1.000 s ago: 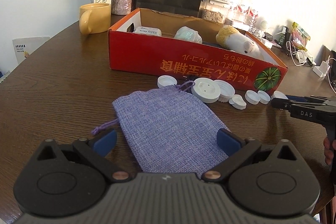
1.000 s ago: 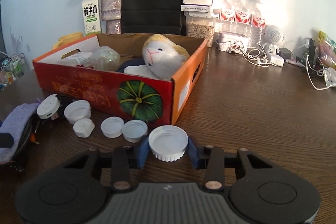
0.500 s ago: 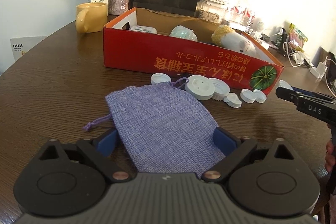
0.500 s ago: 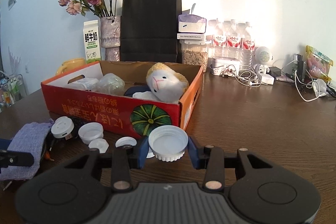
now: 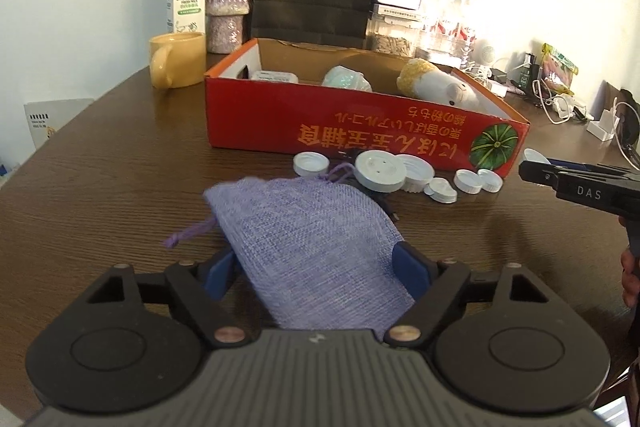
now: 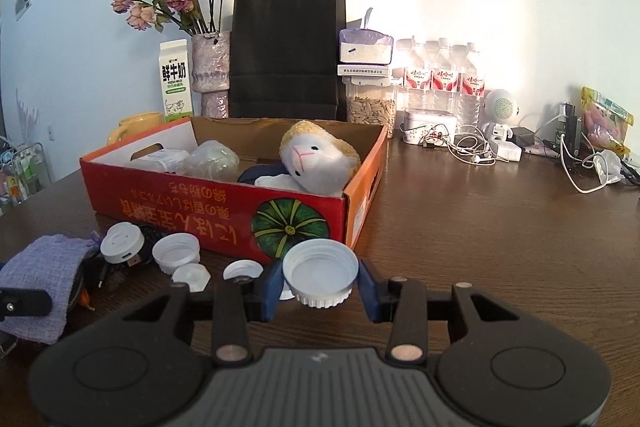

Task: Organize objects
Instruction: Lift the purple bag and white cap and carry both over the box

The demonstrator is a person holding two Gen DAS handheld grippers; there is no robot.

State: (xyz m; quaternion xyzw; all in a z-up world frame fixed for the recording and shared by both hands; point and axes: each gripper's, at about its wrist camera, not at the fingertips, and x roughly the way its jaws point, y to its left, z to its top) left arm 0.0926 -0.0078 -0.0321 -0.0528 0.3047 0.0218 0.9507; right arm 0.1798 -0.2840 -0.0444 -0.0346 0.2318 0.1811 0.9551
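purple woven cloth, a pouch (image 5: 312, 239), lies on the table (image 5: 104, 187) between the left tongs (image 5: 316, 273). their jaws have just been closing around it, but the pads look just beside the cloth rather than pressing it, so i judge it not yet gripped. the right tongs (image 6: 320, 281) are clamped on a white cap (image 6: 320, 273), held clear of the table.

just beyond, more white caps (image 5: 468, 181) and a round white disc (image 5: 378, 171) sit loose in a row along the front of the red box (image 5: 360, 131). inside the box already are a plush sheep (image 6: 316, 159), a crumpled clear bottle (image 6: 212, 161) and a small white pack (image 6: 160, 159).

as i read it, the sorting is partly done: some things are boxed, while the held cap, the loose caps, the disc and the pouch remain to be put away. whether the caps go in the pouch or the box i cannot tell.
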